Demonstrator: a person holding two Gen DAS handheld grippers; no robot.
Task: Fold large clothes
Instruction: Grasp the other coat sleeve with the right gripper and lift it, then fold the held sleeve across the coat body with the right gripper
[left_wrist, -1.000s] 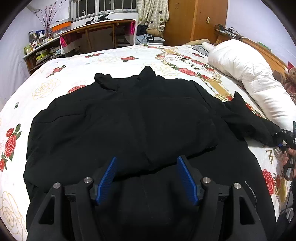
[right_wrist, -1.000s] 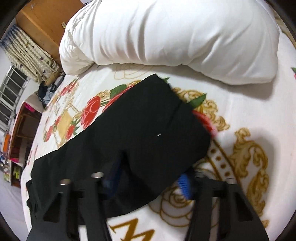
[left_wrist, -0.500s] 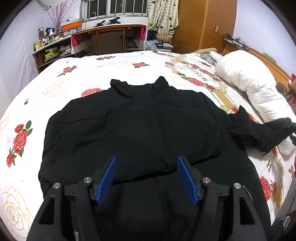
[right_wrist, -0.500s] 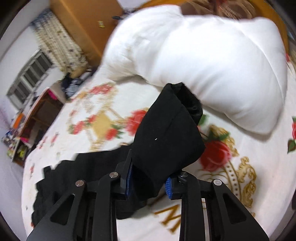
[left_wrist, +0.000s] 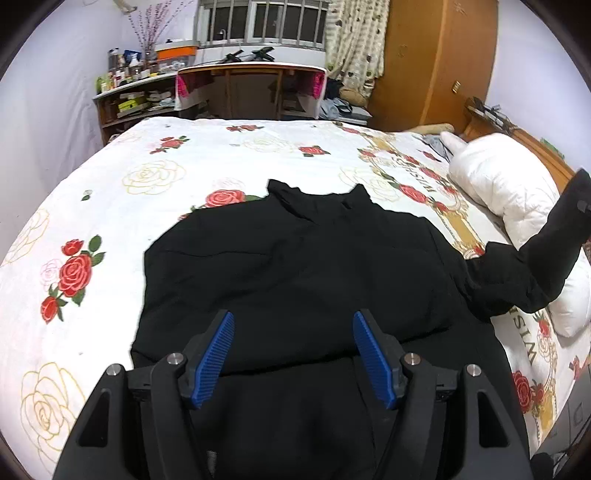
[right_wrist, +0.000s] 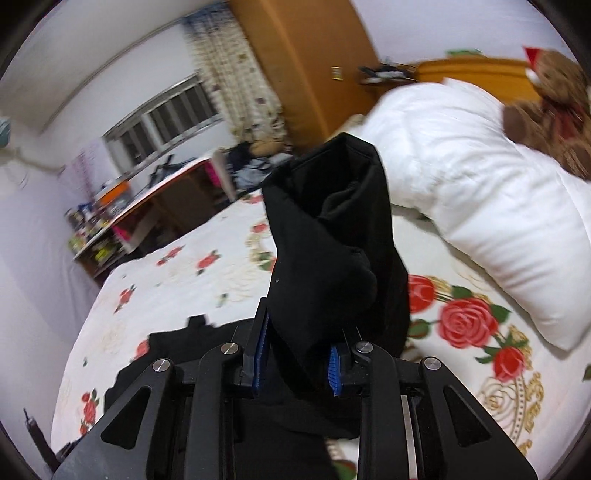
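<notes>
The black garment (left_wrist: 295, 273) lay flat on the rose-print bed (left_wrist: 110, 206), collar pointing away toward the desk (left_wrist: 251, 70). The left gripper (left_wrist: 293, 358) hovered over its hem, fingers spread. The right gripper (right_wrist: 297, 363) pinched the sleeve (right_wrist: 332, 258), seemingly near the cuff, raised beside the white pillow (right_wrist: 480, 192).

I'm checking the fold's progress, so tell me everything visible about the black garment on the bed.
The large black long-sleeved garment looks like soft matte fabric. It lies spread flat on the rose-printed white bedspread, collar pointing toward the desk. One side already looks folded over the body. Its other sleeve is lifted off the bed, cuff upward, clamped in the right gripper near the white pillow. The left gripper hangs over the hem, jaws open, gripping nothing.
</notes>
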